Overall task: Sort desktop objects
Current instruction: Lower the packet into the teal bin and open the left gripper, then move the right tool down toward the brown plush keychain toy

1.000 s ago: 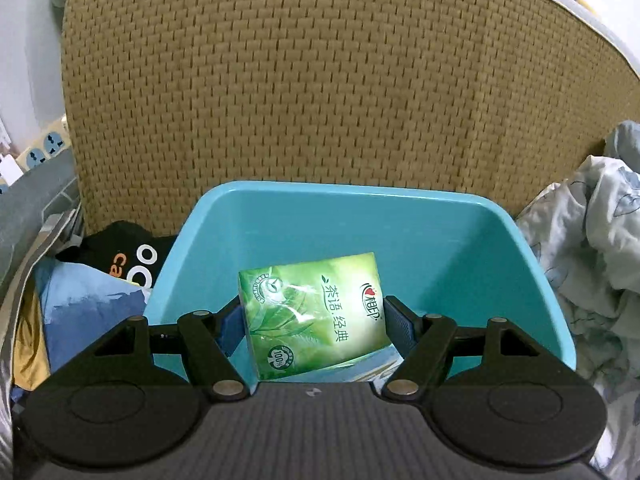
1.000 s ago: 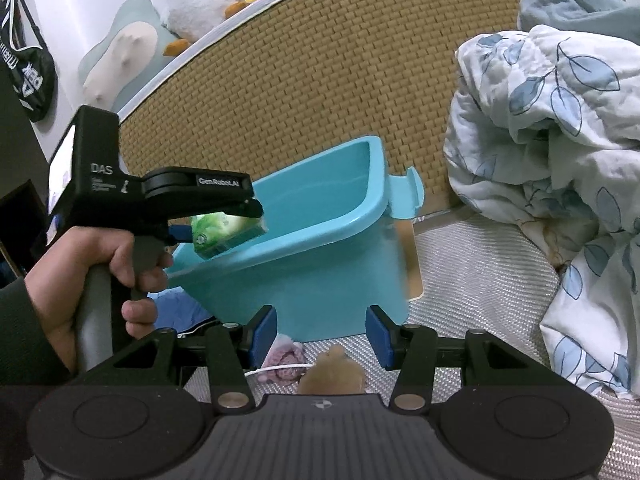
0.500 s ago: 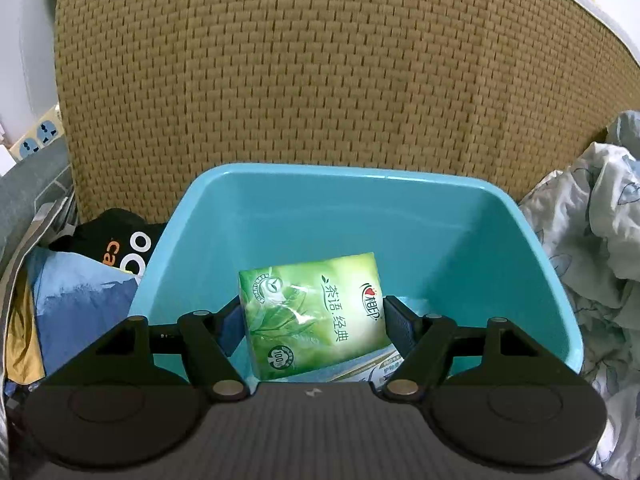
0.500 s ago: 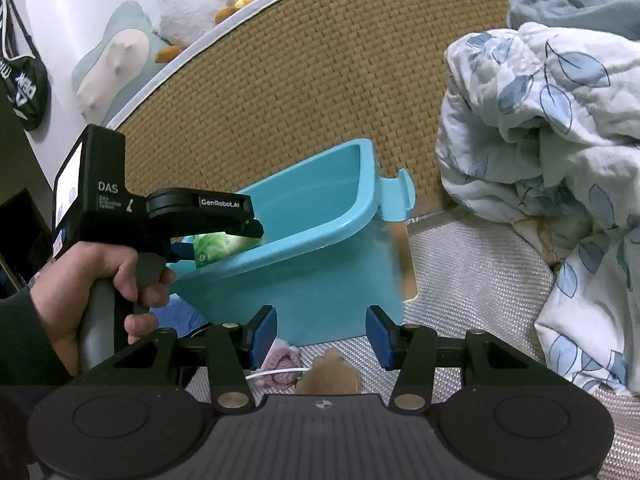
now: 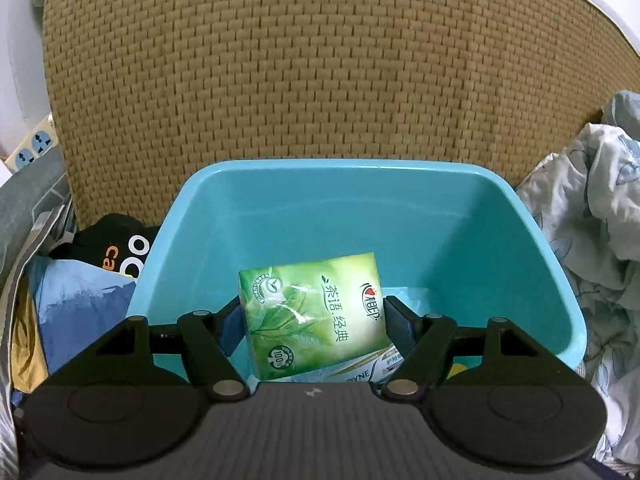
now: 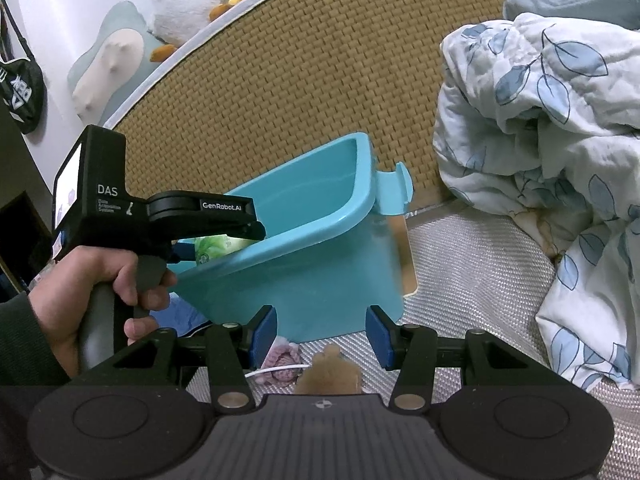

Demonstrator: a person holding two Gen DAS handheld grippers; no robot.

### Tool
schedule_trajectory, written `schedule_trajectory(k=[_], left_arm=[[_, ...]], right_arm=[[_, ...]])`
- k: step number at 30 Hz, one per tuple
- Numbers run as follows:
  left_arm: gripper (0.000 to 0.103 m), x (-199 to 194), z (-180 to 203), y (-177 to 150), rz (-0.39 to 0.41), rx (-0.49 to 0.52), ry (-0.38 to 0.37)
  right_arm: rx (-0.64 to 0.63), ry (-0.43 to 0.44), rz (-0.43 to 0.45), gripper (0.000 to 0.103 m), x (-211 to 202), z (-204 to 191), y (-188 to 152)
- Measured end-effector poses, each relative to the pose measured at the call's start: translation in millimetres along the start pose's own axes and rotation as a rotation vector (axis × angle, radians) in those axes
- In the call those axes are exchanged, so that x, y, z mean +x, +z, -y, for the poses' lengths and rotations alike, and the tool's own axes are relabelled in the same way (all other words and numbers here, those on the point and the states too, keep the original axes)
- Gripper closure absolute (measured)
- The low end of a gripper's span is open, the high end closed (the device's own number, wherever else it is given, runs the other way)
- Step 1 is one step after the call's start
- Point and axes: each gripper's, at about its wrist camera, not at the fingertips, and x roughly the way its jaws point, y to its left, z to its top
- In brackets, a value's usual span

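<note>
A green tissue pack sits between the fingers of my left gripper, whose pads press on its two sides. It hangs tilted inside the mouth of a turquoise plastic bin. Under it in the bin lies a printed white packet. The right wrist view shows the same bin, the pack just over its rim, and a hand on the left gripper's handle. My right gripper stands open before the bin, empty, above a pink knitted piece and a brown fuzzy thing.
A woven headboard rises right behind the bin. A rumpled leaf-print quilt fills the right side. Clothes and a black bag are piled left of the bin, with a power strip beyond. Plush toys sit atop the headboard.
</note>
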Motion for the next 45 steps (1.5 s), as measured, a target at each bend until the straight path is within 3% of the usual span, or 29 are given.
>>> schedule_trajectory(k=[24, 45], left_arm=[[0.028, -1.4, -2.1, -4.7, -0.025, 0.032, -0.004], [0.028, 1.3, -0.4, -4.0, -0.039, 0.029, 0.044]], right_arm=[[0.008, -0.004, 0.009, 0.050, -1.7, 1.6, 1.7], [0.005, -0.002, 0.006, 0.050, -0.2, 4.4, 2.2]])
